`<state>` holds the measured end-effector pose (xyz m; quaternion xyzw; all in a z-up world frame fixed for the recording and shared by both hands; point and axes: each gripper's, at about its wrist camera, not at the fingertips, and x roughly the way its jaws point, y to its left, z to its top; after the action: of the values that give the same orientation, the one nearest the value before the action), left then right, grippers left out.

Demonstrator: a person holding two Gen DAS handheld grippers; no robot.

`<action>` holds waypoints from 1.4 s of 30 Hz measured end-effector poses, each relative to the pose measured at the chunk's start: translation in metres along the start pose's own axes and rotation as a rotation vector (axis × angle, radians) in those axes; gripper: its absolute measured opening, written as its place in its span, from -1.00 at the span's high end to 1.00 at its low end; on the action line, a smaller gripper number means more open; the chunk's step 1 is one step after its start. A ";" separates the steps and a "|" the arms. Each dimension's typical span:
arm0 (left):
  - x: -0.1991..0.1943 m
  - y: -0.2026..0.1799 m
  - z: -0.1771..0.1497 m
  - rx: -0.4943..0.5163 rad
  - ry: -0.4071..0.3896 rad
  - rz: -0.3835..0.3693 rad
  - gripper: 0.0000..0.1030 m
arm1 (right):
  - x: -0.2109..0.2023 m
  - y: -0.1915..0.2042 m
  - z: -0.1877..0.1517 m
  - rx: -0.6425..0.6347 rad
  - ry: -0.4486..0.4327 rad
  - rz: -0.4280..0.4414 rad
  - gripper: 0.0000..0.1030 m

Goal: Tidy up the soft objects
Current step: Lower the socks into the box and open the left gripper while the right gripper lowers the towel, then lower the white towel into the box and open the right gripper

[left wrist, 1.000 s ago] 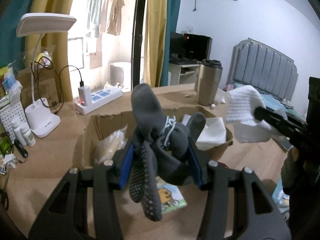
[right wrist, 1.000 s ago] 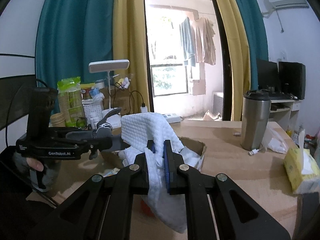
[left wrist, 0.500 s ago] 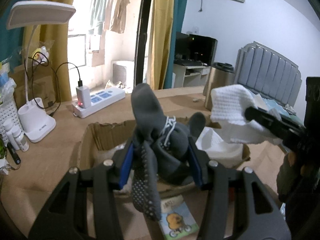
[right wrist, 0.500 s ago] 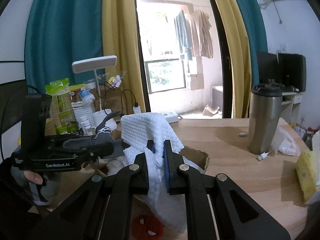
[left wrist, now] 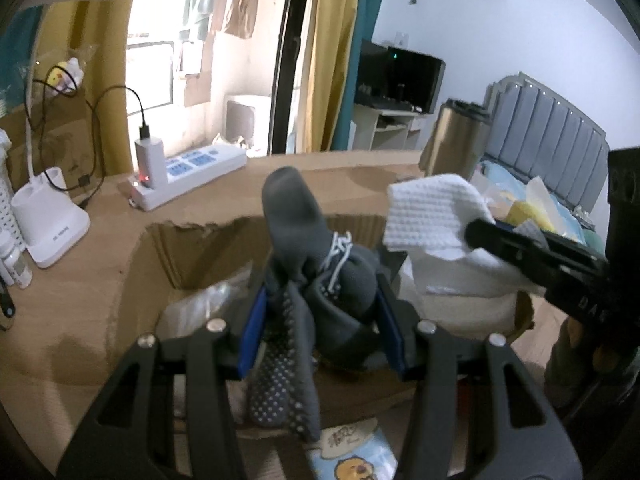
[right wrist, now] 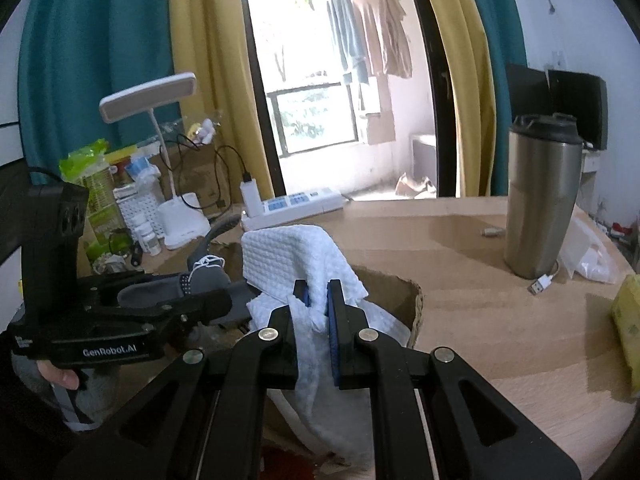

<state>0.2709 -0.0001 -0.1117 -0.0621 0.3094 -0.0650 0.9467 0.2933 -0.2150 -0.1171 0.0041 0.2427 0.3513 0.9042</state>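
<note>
My left gripper [left wrist: 320,312] is shut on a bundle of grey socks [left wrist: 304,240] with white grip dots and a white string, held over the open cardboard box [left wrist: 168,248]. From the right, my right gripper [right wrist: 317,300] is shut on a white waffle-weave cloth [right wrist: 292,256], which hangs over the same box [right wrist: 404,292]. In the left wrist view that cloth [left wrist: 432,212] sits at the right with the right gripper [left wrist: 476,232] behind it. The right wrist view shows the left gripper [right wrist: 224,300] and its socks [right wrist: 200,276] at the left. White folded fabric and a clear plastic bag lie inside the box.
A steel tumbler [right wrist: 540,196] stands on the wooden table [right wrist: 500,320] at the right, with a yellow tissue pack [right wrist: 628,320] beyond. At the back left are a white power strip [left wrist: 188,176], a desk lamp [left wrist: 48,224] and small bottles. A cartoon-printed packet [left wrist: 352,456] lies before the box.
Both grippers have moved forward and a little down, so the box looks closer and larger. The socks and the white cloth now hang over its opening. Both grips are unchanged.
</note>
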 end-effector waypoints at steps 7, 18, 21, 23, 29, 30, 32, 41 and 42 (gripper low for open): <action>0.013 -0.008 -0.005 0.023 0.038 -0.009 -0.01 | 0.016 0.003 -0.006 -0.015 0.064 -0.016 0.81; 0.023 -0.011 -0.007 0.022 0.072 -0.038 -0.21 | 0.025 0.004 -0.008 -0.007 0.105 -0.021 0.60; 0.022 -0.013 -0.007 0.027 0.072 -0.046 -0.27 | 0.025 0.006 -0.008 -0.011 0.106 -0.011 0.43; 0.022 -0.013 -0.007 0.029 0.070 -0.056 -0.28 | 0.023 0.008 -0.008 -0.015 0.099 -0.017 0.32; 0.013 -0.013 -0.005 0.024 0.051 -0.074 -0.43 | 0.014 0.010 -0.006 -0.010 0.058 -0.018 0.23; 0.011 -0.012 -0.005 0.022 0.045 -0.078 -0.44 | 0.012 0.010 -0.006 -0.009 0.052 -0.020 0.22; 0.006 -0.010 -0.006 0.012 0.037 -0.089 -0.46 | 0.009 0.010 -0.005 -0.004 0.041 -0.025 0.21; -0.014 -0.008 -0.008 0.000 0.008 -0.103 -0.49 | -0.009 0.021 -0.004 -0.045 -0.012 -0.063 -0.03; -0.016 -0.008 -0.008 -0.001 0.004 -0.104 -0.49 | -0.011 0.023 -0.004 -0.058 -0.019 -0.077 -0.07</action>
<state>0.2530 -0.0056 -0.1077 -0.0784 0.3077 -0.1140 0.9414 0.2702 -0.2054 -0.1120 -0.0282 0.2239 0.3231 0.9190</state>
